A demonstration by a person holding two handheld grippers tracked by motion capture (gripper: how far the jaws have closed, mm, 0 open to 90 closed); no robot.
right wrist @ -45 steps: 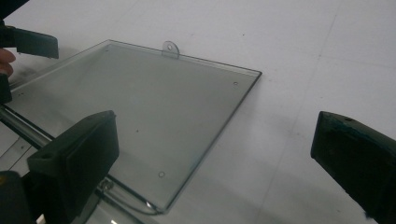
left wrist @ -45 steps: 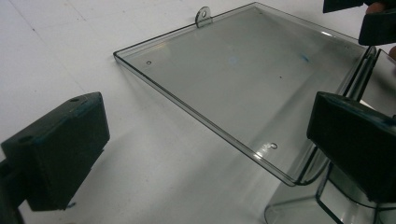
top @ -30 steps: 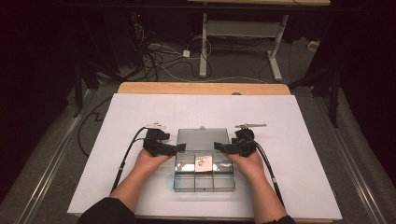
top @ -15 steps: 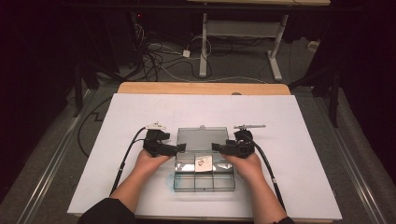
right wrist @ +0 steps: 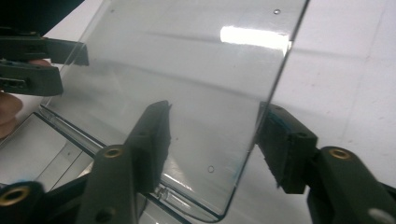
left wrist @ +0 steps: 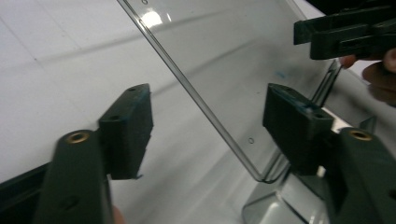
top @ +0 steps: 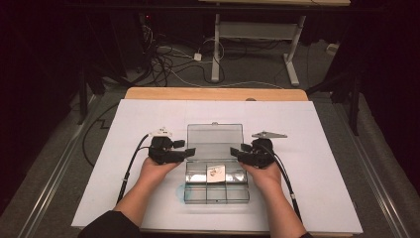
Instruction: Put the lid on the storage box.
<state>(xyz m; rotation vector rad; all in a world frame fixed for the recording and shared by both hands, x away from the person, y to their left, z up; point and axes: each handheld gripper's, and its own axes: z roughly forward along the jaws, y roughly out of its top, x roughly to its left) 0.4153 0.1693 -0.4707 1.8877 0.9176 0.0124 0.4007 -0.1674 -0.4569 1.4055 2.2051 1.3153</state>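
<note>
Each hand-held gripper has just been closing, jaws apart astride a side edge of the clear lid (top: pixel 215 135): left hand-held gripper (top: pixel 189 151) at its nine o'clock, right hand-held gripper (top: pixel 235 152) at three o'clock. Largest is the white bench (top: pixel 327 129), then the open clear box (top: pixel 216 187) mid-bench, then a small tan packet (top: pixel 216 173) inside.

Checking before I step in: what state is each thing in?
Box: open, flat on the table.
Lid: swung back, its side edges between both tools' jaws.
Left tool: jaws just closing, astride the lid's edge, pads not pressing yet.
Right tool: jaws just closing, astride the opposite edge, grip not clear.
</note>
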